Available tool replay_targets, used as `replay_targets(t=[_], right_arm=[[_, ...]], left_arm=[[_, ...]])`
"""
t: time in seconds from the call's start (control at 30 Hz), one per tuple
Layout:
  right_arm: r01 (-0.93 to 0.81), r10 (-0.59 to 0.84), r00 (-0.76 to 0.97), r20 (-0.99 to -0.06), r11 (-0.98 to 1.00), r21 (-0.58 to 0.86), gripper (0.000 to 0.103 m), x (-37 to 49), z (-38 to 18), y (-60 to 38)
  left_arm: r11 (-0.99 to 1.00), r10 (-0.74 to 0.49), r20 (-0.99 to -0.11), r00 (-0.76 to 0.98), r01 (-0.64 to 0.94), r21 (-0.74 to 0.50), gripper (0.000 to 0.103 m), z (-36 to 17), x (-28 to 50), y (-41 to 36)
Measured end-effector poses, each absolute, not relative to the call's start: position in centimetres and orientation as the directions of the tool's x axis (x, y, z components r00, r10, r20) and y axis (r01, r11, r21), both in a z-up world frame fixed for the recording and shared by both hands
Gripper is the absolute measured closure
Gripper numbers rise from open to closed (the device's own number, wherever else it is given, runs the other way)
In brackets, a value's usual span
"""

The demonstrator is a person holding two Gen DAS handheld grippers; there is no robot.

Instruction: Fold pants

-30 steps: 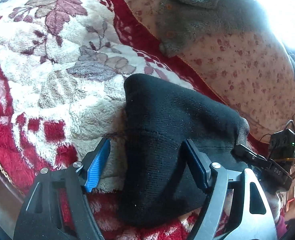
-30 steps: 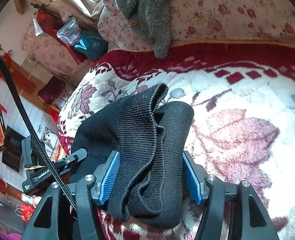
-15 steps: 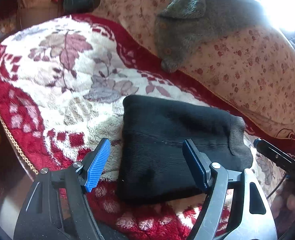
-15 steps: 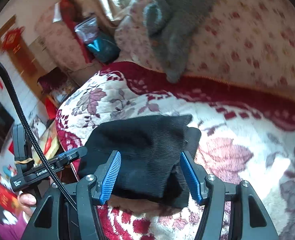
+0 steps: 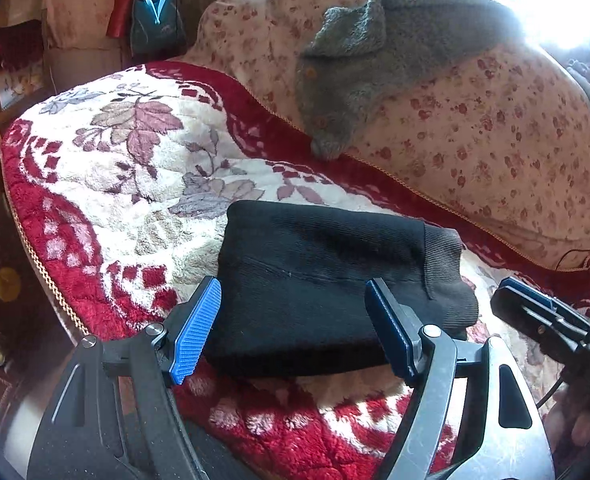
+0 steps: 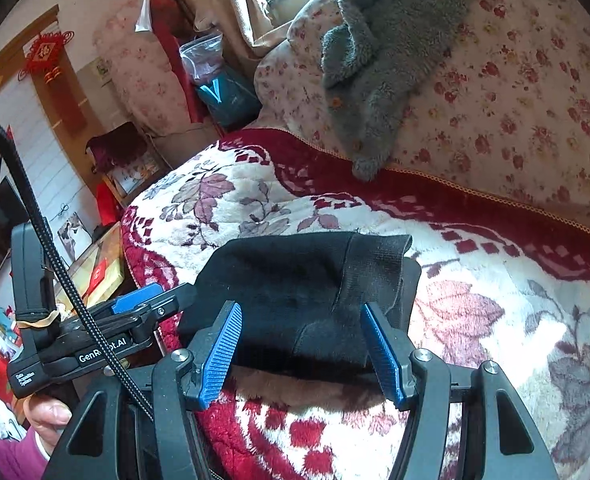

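The black knit pants lie folded into a compact rectangle on the red and cream floral blanket. They also show in the right wrist view, ribbed waistband at the right end. My left gripper is open and empty, held above the near edge of the bundle. My right gripper is open and empty, also above the bundle's near edge. The left gripper shows at the left in the right wrist view; the right gripper shows at the right in the left wrist view.
A grey fleece garment hangs over a floral cushion behind the blanket. The blanket's edge drops off at the left. Bags and clutter stand beyond the far corner.
Both grippers let go of the pants and pulled back and up. The bundle now lies flat on the blanket and appears smaller and farther off.
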State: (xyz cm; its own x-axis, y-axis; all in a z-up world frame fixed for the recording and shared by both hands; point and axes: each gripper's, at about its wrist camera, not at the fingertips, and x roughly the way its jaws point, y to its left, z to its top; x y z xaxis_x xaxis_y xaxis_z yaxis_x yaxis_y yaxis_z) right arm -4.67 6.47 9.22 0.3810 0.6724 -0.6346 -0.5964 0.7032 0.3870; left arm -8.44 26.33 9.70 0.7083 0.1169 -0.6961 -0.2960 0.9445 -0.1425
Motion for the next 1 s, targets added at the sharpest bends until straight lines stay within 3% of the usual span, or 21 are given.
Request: replay_targets(t=[1.0], right_arm=[[-0.592,0.684,0.356,-0.636,0.692,0.413,0.043,-6.5,8.7,6.2]], left_arm=[[0.949,0.140,-0.705,0.695,-0.299,-0.105,0.028,10.0,-9.4,23.5]])
